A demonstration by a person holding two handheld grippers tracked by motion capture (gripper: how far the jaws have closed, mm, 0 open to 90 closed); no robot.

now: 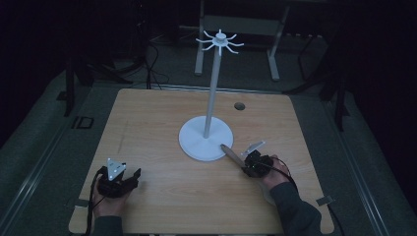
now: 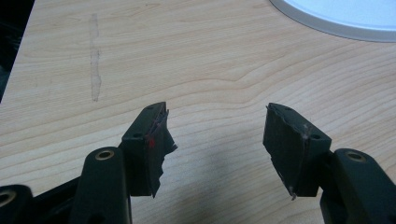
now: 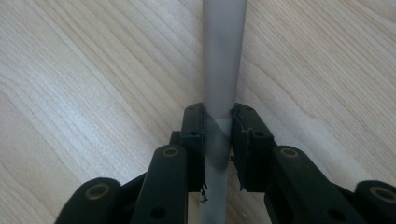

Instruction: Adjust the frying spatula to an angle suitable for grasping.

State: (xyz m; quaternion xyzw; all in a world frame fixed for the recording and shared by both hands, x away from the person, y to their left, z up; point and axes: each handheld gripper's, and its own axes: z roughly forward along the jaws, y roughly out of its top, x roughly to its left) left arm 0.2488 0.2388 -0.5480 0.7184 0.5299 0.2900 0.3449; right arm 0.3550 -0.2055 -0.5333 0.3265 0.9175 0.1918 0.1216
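Two black hand-held grippers are seen: the left gripper and the right gripper. Each is topped by a grey three-cornered plate and trailed by a black cable. In the gripper views, matte black jaws with brass-coloured screw eyelets and ragged-edged dark pads are shown. A small red mark is borne by one left pad. Dark grey sleeves are worn.

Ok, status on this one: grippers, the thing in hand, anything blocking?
Left gripper open, resting on table. Right gripper shut on grey strip, held low beside white stand. Nothing in the way.
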